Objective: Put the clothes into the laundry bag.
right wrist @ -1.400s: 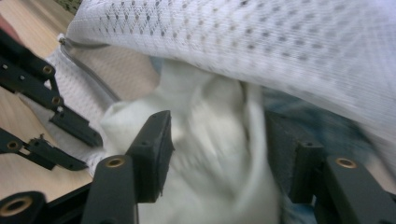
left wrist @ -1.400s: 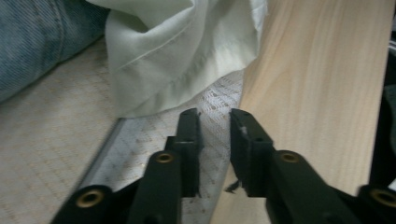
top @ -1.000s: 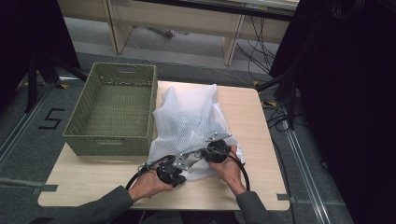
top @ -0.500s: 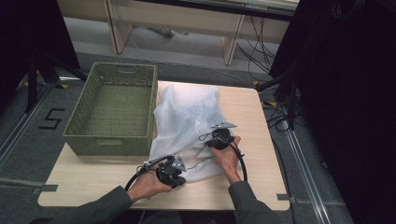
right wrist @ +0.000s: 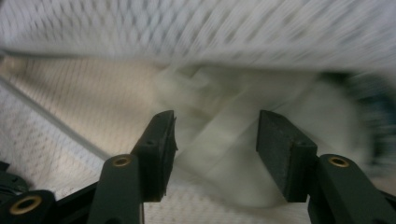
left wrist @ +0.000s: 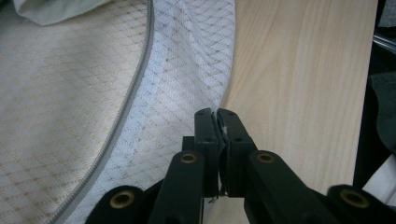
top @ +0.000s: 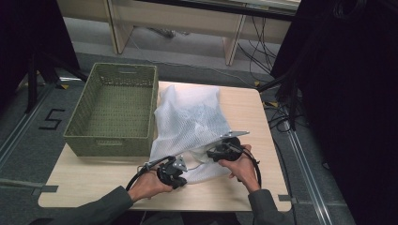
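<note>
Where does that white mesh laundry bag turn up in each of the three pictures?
High view: white mesh laundry bag lies mid-table, right of the green basket.
Left gripper view: it covers the left half, its edge pinched in the jaws.
Right gripper view: it spans the top.
Shared landmark: the bag's zipper.

We saw two black hand-held tools near the mesh bag [top: 190, 122]. The left gripper [left wrist: 218, 122] had matte black jaws with flat pads, hinged on brass-coloured pivot rings, and a black cable looped from its body on the side away from the bag. The right gripper [right wrist: 214, 140] showed the same dark jaws, square-faced pads and brass rings, with a grey three-cornered plate on top beside the bag. Both forearms wore dark grey-green sleeves.
</note>
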Demonstrator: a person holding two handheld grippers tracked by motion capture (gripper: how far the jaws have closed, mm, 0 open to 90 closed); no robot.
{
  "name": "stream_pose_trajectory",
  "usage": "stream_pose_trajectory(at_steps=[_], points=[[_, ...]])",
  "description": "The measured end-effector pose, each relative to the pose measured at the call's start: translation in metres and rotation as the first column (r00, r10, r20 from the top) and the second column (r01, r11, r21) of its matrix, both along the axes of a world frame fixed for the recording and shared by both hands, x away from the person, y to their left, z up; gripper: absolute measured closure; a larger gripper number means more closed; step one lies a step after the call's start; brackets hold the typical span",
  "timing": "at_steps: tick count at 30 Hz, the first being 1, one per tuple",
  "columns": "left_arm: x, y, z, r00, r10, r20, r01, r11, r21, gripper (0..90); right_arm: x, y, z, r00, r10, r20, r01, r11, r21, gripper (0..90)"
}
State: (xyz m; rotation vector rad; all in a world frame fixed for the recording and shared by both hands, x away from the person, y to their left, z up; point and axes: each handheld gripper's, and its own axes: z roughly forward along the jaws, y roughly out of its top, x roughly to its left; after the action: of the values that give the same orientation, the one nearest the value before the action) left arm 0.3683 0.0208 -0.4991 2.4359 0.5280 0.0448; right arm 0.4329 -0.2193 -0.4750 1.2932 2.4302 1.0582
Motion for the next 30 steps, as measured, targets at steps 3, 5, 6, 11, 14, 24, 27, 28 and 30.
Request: stream_pose_trajectory(at_steps=[3,5,6,11,14,24,27,28,30], points=[[0.000,0.000,0.000,1.0000,-0.002,-0.001,0.002,1.0000,-0.001,86.2,0.006,0.011,-0.021,0.9996,0.025,-0.012,-0.026,0.997,-0.077,54.5],[0.000,0.000,0.000,1.0000,-0.004,0.002,0.004,1.0000,0.001,86.2,0.011,0.015,-0.025,0.9999,0.014,-0.004,-0.014,0.993,-0.115,65.6],[-0.001,0.000,0.000,1.0000,0.002,-0.003,-0.002,1.0000,-0.001,86.3,0.013,0.018,-0.024,0.9999,-0.007,-0.016,0.005,0.993,-0.118,71.4],[-0.001,0.000,0.000,0.9999,-0.012,0.007,0.012,0.9999,0.006,87.6,0.030,0.015,-0.026,0.9938,-0.063,0.092,0.078,0.981,-0.176,86.0],[-0.002,0.000,0.000,0.9998,-0.018,0.009,0.018,0.9998,0.009,87.9,0.043,0.007,-0.026,0.9864,-0.129,0.102,0.144,0.978,-0.148,86.3],[-0.001,0.001,0.000,0.9999,-0.016,-0.006,0.016,0.9999,0.001,87.6,0.042,-0.003,-0.013,0.9893,-0.138,0.046,0.141,0.988,-0.057,73.3],[-0.001,0.001,0.000,0.9998,-0.019,0.000,0.019,0.9998,0.004,87.0,0.027,0.001,-0.003,0.9935,-0.089,0.072,0.093,0.994,-0.055,65.6],[-0.001,0.001,0.000,0.9998,-0.018,-0.002,0.018,0.9998,0.003,86.7,0.021,0.001,0.003,0.9949,-0.056,0.084,0.061,0.996,-0.064,63.0],[0.000,0.001,0.001,0.9997,-0.026,0.004,0.026,0.9996,0.012,86.4,0.011,0.001,0.012,0.9953,-0.032,0.091,0.038,0.997,-0.074,60.6]])
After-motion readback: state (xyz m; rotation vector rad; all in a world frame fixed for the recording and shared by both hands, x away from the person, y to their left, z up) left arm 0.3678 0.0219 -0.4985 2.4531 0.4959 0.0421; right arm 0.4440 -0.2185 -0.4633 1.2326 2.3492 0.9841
